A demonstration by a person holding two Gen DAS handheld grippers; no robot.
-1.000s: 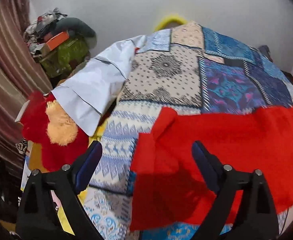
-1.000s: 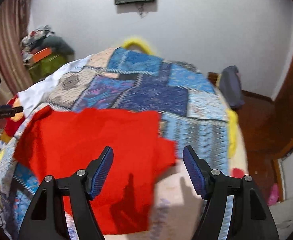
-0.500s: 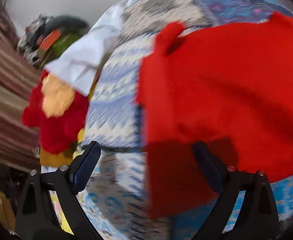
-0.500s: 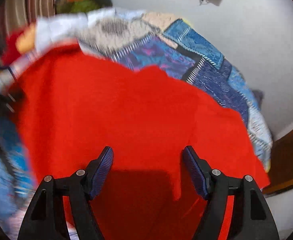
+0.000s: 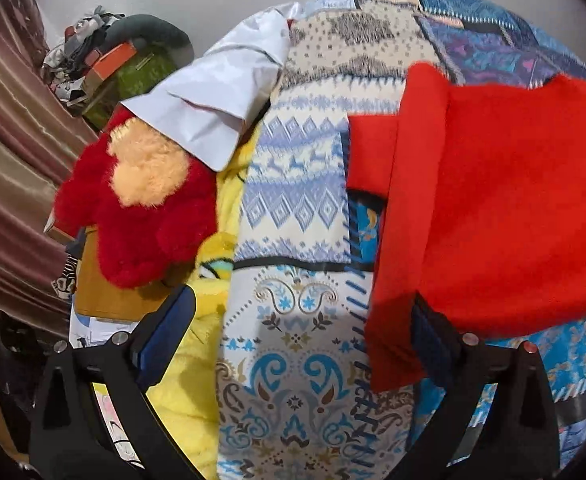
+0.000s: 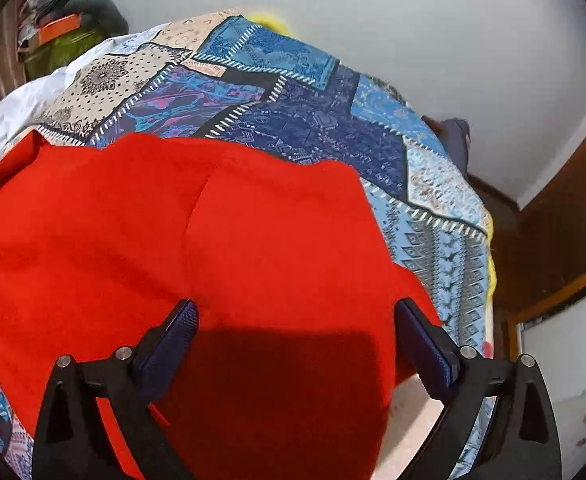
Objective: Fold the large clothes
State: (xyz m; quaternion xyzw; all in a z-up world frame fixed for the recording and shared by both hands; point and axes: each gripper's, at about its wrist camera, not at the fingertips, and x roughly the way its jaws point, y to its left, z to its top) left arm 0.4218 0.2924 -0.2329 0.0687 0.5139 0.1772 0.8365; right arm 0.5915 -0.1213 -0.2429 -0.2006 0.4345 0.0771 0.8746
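A large red garment point(image 5: 493, 200) lies spread on a bed with a patchwork blue and cream cover point(image 5: 293, 200). In the left wrist view its left edge and a sleeve point(image 5: 369, 156) sit at right. My left gripper point(image 5: 301, 332) is open, over the cover, with its right finger at the garment's near left corner. In the right wrist view the red garment point(image 6: 173, 240) fills the lower left. My right gripper point(image 6: 297, 336) is open and empty, just above the garment's near right part.
A red and tan plush toy point(image 5: 133, 200), a white cloth point(image 5: 213, 108) and a yellow blanket point(image 5: 197, 340) lie at the bed's left side. A pile of things point(image 5: 109, 60) stands by the curtain. A wooden door point(image 6: 565, 208) is at right.
Both grippers swung over the garment and back. The left view has shifted left, so the garment's left edge now sits at its right finger. The right gripper is nearer the garment.
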